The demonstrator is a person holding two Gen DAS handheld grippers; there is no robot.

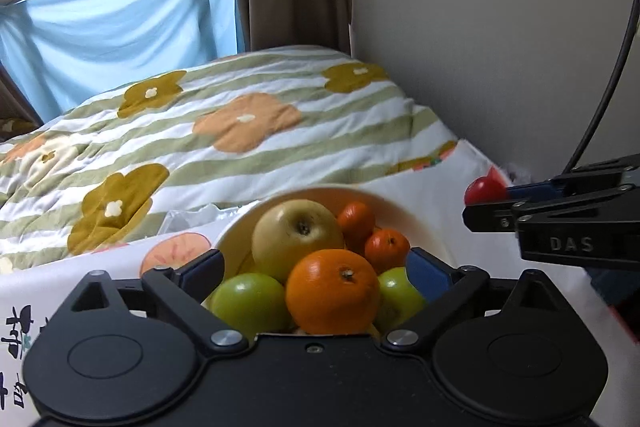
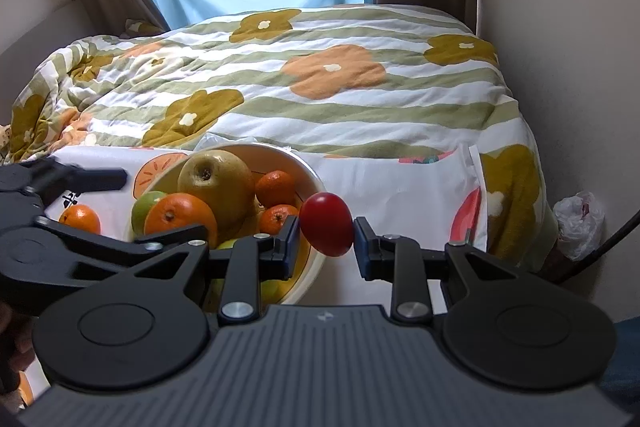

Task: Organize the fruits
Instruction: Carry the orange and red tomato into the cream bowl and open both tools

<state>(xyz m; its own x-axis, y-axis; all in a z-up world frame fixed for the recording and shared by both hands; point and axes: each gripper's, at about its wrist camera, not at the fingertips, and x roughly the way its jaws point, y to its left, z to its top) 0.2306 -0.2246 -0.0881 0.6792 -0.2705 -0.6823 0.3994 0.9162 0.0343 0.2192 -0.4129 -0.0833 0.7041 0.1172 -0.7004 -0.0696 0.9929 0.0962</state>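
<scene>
A cream bowl (image 1: 404, 211) (image 2: 308, 171) holds a yellow-green pear (image 1: 296, 233) (image 2: 216, 183), an orange (image 1: 332, 291) (image 2: 180, 215), green apples (image 1: 248, 303) and small mandarins (image 1: 386, 245) (image 2: 276, 187). My left gripper (image 1: 316, 267) is open, its fingers on either side of the bowl's fruit; it shows at the left of the right wrist view (image 2: 120, 179). My right gripper (image 2: 326, 241) is shut on a red round fruit (image 2: 327, 223) (image 1: 484, 190), held just right of the bowl above the cloth.
A loose mandarin (image 2: 80, 219) lies on the white fruit-print cloth (image 2: 400, 187) left of the bowl. Behind is a bed with a flowered striped quilt (image 2: 320, 75). A wall stands at the right; a plastic bag (image 2: 580, 219) sits on the floor.
</scene>
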